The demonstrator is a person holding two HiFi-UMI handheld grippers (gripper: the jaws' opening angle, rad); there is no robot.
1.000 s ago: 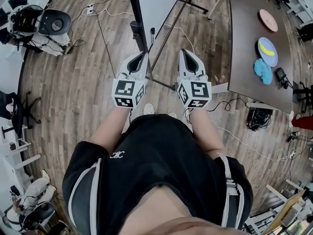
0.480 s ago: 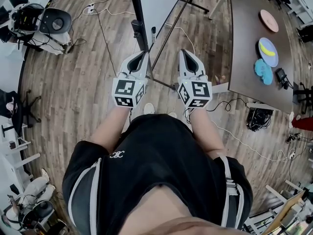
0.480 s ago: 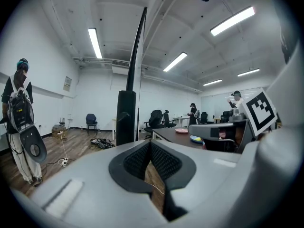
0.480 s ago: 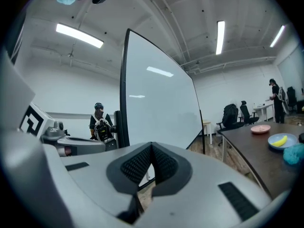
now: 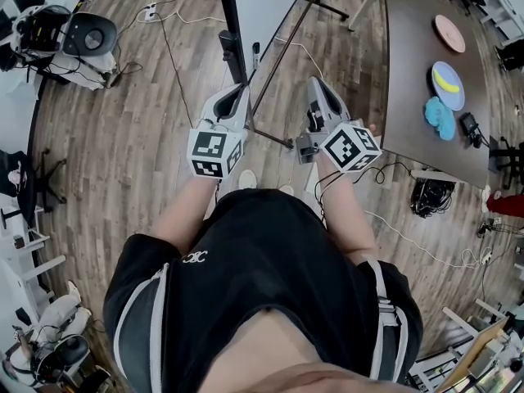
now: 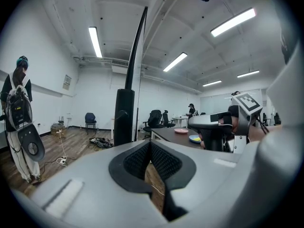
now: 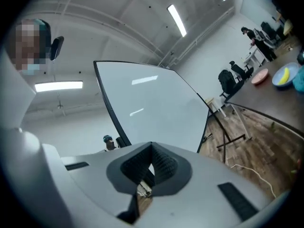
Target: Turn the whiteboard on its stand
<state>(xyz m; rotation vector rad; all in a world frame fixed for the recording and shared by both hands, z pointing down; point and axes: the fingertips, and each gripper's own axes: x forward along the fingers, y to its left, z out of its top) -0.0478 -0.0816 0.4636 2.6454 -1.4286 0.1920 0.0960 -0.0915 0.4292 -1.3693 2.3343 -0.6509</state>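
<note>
Whiteboard (image 7: 156, 108) broad in right gripper view, edge-on left.

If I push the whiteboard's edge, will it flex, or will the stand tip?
Likely stiff: the whiteboard is a thin framed panel. The stand has slim legs on wood floor, so a hard shove might slide or tip it.
</note>
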